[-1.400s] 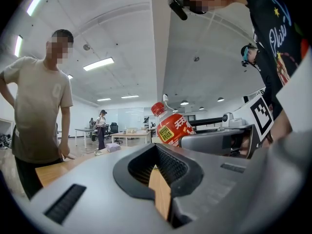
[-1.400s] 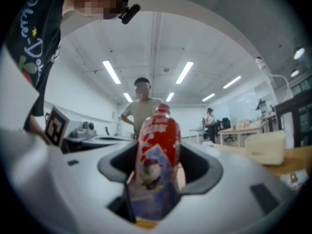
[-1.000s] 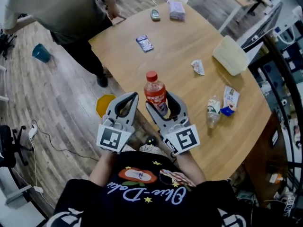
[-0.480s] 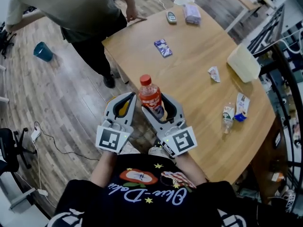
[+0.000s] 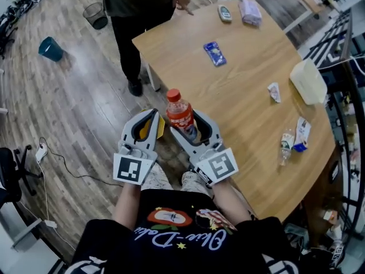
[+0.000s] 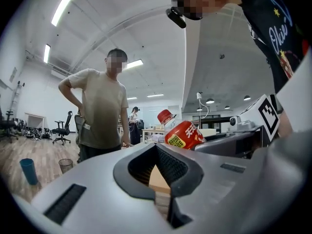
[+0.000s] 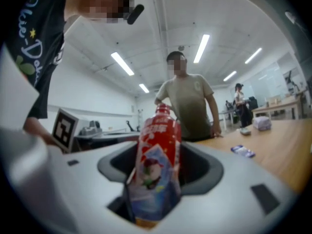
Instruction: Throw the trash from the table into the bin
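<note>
Right gripper (image 5: 189,125) is clamped on the red-capped bottle (image 5: 179,112), with what looks like a blue wrapper (image 7: 155,182) pinched alongside. It hangs just off the table (image 5: 256,124) edge. Left gripper (image 5: 149,119) is pinched shut with nothing in it. My tip: hold the bottle upright and don't loosen until you're over a bin. The blue bin (image 5: 50,48) sits well away from the table.

Right tongs (image 5: 185,121) with red bottle (image 5: 179,112) have moved off the tabletop (image 5: 251,84) edge and are now over the floor (image 5: 85,96). Left tongs (image 5: 147,121) moved alongside, now above the yellow thing (image 5: 149,131). Black mesh bin (image 5: 95,15) newly in view.
</note>
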{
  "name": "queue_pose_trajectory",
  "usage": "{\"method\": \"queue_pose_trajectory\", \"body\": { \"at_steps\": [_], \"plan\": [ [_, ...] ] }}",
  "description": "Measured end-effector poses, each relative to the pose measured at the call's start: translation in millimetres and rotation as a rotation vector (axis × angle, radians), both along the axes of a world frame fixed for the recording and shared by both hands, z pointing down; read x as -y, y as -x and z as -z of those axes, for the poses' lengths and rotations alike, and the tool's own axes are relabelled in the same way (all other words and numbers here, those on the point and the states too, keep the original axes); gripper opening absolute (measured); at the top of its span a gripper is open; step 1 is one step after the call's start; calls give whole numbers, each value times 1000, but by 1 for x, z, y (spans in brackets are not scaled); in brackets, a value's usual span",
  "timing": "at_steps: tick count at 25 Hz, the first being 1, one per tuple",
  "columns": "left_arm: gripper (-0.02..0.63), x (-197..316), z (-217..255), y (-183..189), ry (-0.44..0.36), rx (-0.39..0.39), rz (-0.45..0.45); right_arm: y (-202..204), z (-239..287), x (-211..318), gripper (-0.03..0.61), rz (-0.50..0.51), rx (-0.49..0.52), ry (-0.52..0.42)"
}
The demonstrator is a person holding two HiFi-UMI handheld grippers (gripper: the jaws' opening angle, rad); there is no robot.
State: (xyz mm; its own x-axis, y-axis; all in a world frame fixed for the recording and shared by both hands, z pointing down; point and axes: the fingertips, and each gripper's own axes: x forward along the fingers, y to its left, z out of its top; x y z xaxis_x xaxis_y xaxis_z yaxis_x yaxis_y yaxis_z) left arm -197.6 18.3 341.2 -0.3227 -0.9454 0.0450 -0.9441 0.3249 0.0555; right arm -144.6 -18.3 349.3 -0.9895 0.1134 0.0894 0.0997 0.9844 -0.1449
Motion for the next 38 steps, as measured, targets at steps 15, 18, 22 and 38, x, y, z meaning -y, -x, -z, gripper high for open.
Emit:
{"method": "queue_pose_trajectory", "body": {
  "at_steps": [15,18,22,38],
  "plan": [
    [11,-25,-59,35,21,-10,85,35,-50,-29,279,53,-38,41],
    [11,-37,-71,44,18,-33,123,42,-62,-41,279,70,-38,27],
    [11,-52,-93,54,38,-46,155,49,-83,-53,279,88,-63,44],
    [11,-85,-164,71,94,-62,190,76,-177,-73,279,109,-175,75]
  ]
}}
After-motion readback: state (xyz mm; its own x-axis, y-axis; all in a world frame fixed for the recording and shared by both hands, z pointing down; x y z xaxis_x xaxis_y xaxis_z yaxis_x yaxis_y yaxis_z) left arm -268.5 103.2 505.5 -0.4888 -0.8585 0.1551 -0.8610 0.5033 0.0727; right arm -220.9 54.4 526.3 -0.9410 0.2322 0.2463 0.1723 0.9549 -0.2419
